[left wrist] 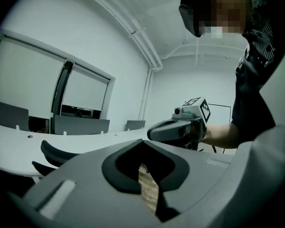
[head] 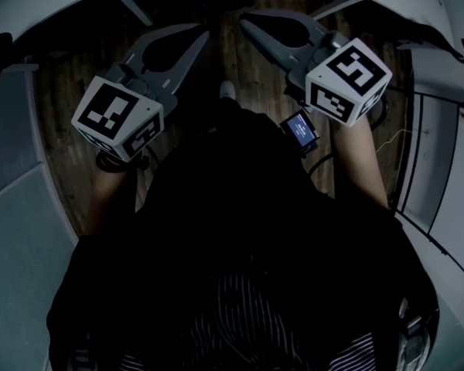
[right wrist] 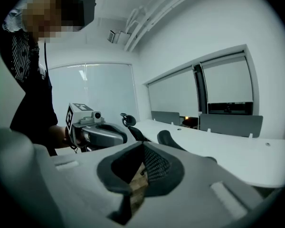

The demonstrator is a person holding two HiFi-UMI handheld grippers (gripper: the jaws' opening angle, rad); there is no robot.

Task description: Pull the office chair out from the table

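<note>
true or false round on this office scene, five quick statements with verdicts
1. The left gripper is clamped on a chair backrest. False: its jaws are together on nothing.
2. The right gripper holds nothing. True.
3. The floor is brown wood planks. True.
4. The long curved table is black. False: it is white.
5. A black office chair stands beside that table. True.

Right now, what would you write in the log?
left tool: shut, empty | right tool: shut, empty | chair: at table, untouched
</note>
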